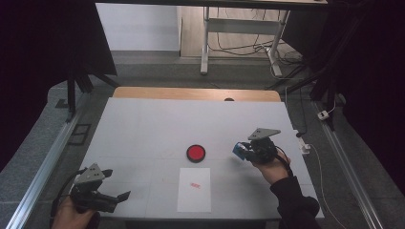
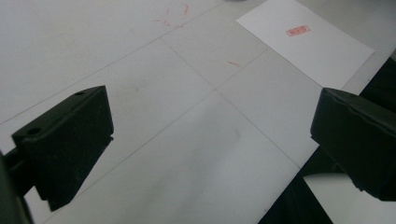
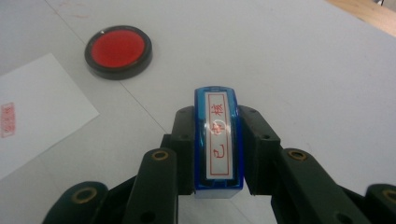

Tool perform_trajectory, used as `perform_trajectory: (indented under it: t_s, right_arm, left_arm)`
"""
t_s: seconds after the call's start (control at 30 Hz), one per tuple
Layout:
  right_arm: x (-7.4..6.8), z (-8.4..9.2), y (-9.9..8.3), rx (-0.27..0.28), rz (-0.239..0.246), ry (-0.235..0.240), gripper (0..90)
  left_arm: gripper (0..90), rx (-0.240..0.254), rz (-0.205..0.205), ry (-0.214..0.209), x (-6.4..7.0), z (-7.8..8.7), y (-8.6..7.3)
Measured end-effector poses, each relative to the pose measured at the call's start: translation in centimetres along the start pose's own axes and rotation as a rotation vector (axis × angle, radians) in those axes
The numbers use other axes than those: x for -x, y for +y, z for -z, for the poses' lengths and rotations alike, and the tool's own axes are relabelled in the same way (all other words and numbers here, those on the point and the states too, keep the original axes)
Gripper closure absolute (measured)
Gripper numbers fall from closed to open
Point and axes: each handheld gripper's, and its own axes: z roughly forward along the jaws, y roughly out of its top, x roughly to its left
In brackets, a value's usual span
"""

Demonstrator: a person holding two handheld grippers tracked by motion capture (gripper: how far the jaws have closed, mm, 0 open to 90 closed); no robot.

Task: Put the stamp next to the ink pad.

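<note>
The small blue plastic stamp with a white label of red characters (image 3: 218, 142) sits clamped between the two black jaws of the right gripper (image 3: 218, 154), which press on its two long sides; the label faces the right gripper view's camera and the stamp's far end pokes out beyond the jaw tips. In the high view the stamp (image 1: 238, 150) hangs over the white table top (image 1: 143, 124), at about four o'clock from the table's middle, with the right gripper (image 1: 248, 151) just behind it (a dark sleeve trails off toward the near edge).

At about nine o'clock from the stamp, near but apart, lies the round black-rimmed red ink pad (image 1: 196, 152). At six o'clock from the pad lies the white rectangular sheet of paper (image 1: 194, 189), flat on the table, carrying a small red stamped mark (image 1: 195, 184) in its upper half.

Well apart, near the table's eight o'clock corner, the left gripper (image 1: 117, 186) is held low by a hand. Its jaws stand wide apart with nothing between them, bare table showing in the gap in the left gripper view (image 2: 210, 154).
</note>
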Motion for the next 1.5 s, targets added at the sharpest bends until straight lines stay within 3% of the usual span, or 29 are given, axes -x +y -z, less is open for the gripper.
perform_trajectory:
  t_s: [0.87, 1.2, 1.5]
  right_arm:
    - [1.1, -2.1, -1.6, -0.082, -0.017, 0.007, 68.9]
    - [1.0, -1.8, -1.4, -0.064, -0.039, 0.012, 60.2]
    - [0.6, -1.1, -0.8, -0.046, -0.062, -0.005, 42.6]
  left_arm:
    - [0.0, -0.012, -0.007, -0.003, 0.1, -0.1, 0.0]
    - [0.0, -0.013, -0.008, -0.004, 0.1, -0.2, 0.1]
    - [0.0, -0.013, -0.008, -0.005, 0.1, -0.2, 0.0]
